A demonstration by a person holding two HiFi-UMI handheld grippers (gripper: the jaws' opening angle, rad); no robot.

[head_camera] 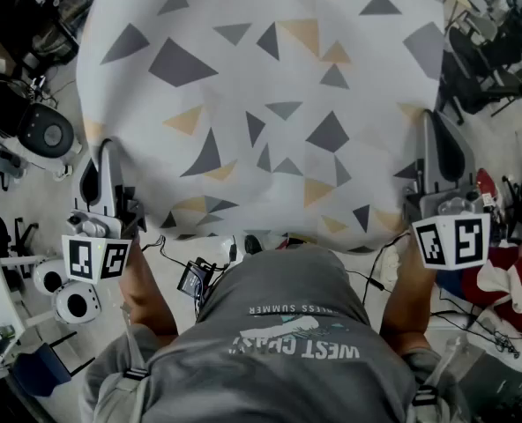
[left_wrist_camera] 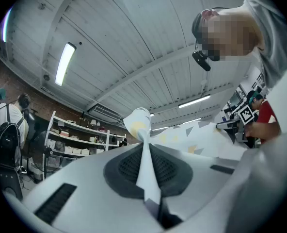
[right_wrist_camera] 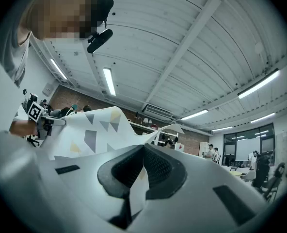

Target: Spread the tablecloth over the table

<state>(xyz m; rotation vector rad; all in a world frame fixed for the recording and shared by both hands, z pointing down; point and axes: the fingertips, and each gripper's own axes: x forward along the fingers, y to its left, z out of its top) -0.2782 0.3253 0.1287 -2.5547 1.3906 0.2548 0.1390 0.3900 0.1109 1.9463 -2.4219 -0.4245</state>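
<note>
Fabric, white and scattered with grey and yellow triangles, fills the head view; that is the tablecloth point(head_camera: 270, 104), held out in front of the person and billowing, its near edge strung between the two grippers; the table itself I cannot see, the cloth covers whatever lies under it.

Left gripper point(head_camera: 105, 148) first; its jaws are pressed together on the near left corner, and the left gripper view shows only a thin fold of cloth running up between the dark pads and curling over at the tip. Right gripper point(head_camera: 430, 120) mirrors it at the near right corner; jaws closed on a narrow strip of fabric, the sheet rising away beyond them; both grippers point slightly upward.

My read: the spreading is under way and the cloth is not yet laid flat.

Now the dangers. The bite on each side looks slim, so a sharp flick or a hard pull outward could drag a corner free and drop that side; if one hand comes down ahead of the other, the cloth would likely settle crooked; trapped air could leave a hump or let the far edge fold under itself, and that edge is out of sight from here; the hanging near edge sits close to the cables point(head_camera: 195, 276) on the floor, so lowering too far risks a snag.
</note>
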